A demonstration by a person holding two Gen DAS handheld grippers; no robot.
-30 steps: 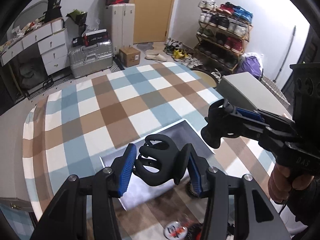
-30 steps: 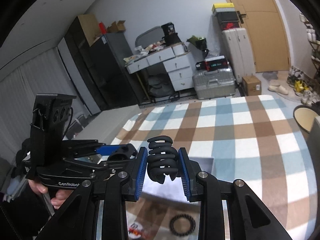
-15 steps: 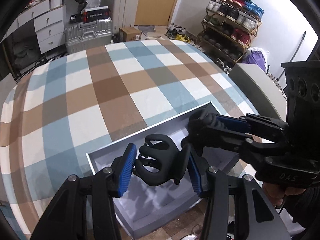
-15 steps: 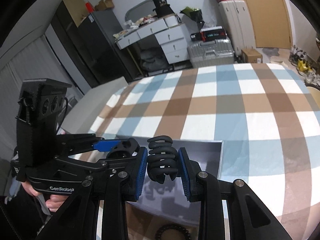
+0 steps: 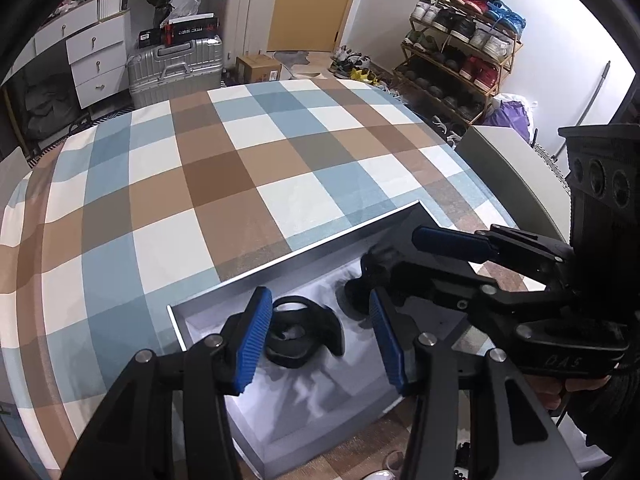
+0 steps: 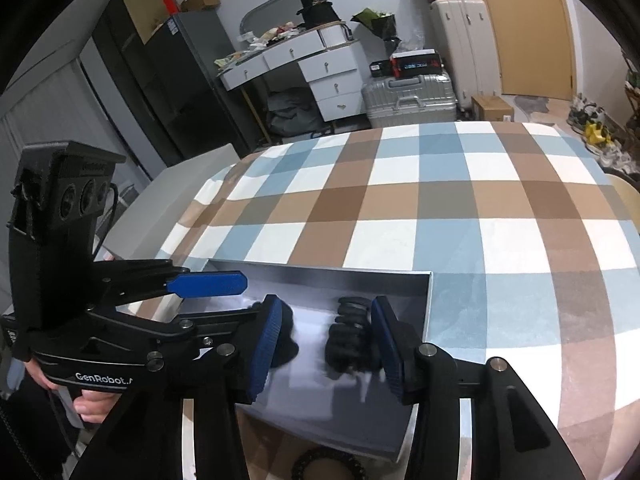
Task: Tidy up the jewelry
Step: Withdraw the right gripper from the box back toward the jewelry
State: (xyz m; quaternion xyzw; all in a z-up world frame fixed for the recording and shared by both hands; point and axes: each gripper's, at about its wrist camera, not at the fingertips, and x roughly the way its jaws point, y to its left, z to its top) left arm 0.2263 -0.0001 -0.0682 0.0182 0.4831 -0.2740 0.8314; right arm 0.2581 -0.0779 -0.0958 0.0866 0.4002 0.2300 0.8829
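A shallow grey box (image 5: 304, 258) (image 6: 320, 270) with a pale lining lies on the checked table. My left gripper (image 5: 320, 334) is open above the box, and a black claw hair clip (image 5: 302, 334) lies loose on the lining between its blue pads. My right gripper (image 6: 326, 346) is open too, and a second black claw clip (image 6: 350, 338) lies in the box close to its right pad. In the left wrist view the right gripper (image 5: 394, 270) reaches into the box from the right; the second clip there is blurred under it.
A black beaded bracelet (image 6: 328, 466) lies on the table just in front of the box. The checked cloth (image 5: 224, 176) stretches far beyond the box. A grey chair back (image 5: 516, 176) stands at the table's right edge. Suitcases, drawers and a shoe rack are behind.
Both grippers moved down over the box and opened. Each let go of its black claw clip, and both clips now lie in the box.
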